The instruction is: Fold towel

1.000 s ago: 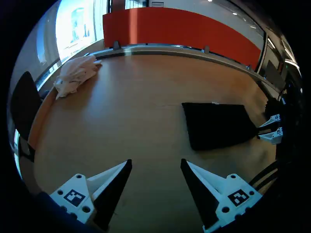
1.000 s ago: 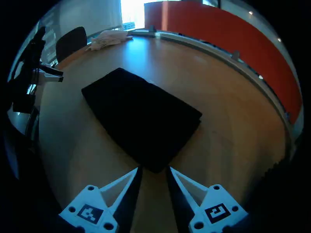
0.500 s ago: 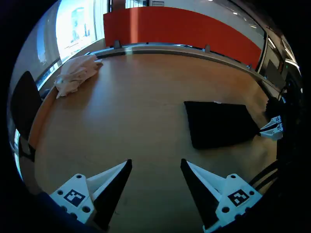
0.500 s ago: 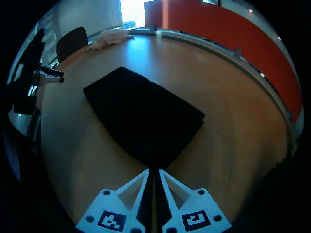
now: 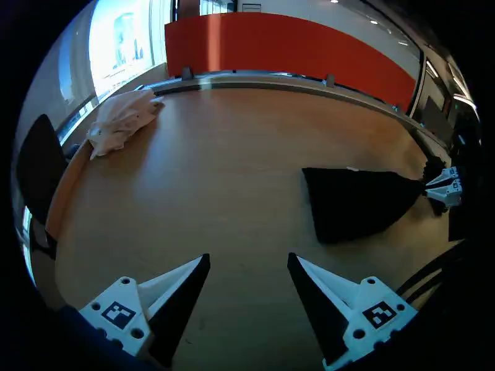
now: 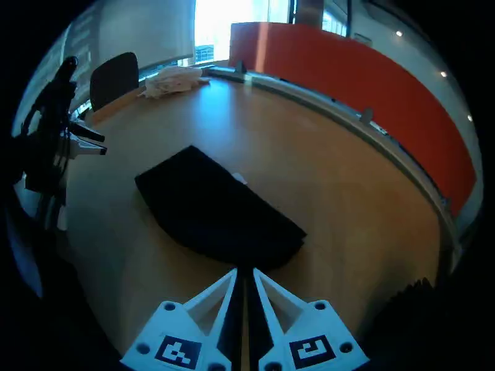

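One black towel (image 6: 210, 213), right gripper (image 6: 245, 272) pinching its corner

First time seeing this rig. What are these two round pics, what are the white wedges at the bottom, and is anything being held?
There is no robot here. A person holds a two-finger gripper in each hand, and a fisheye camera rides on each one, looking out along its jaws. The white wedges are those jaws. In the left gripper view, the left gripper is open above the wooden table and holds nothing. In the right gripper view, the right gripper has its jaws shut on the near corner of the black towel, which is the thing to fold. That corner looks raised. A pale crumpled cloth lies at the table's far edge.
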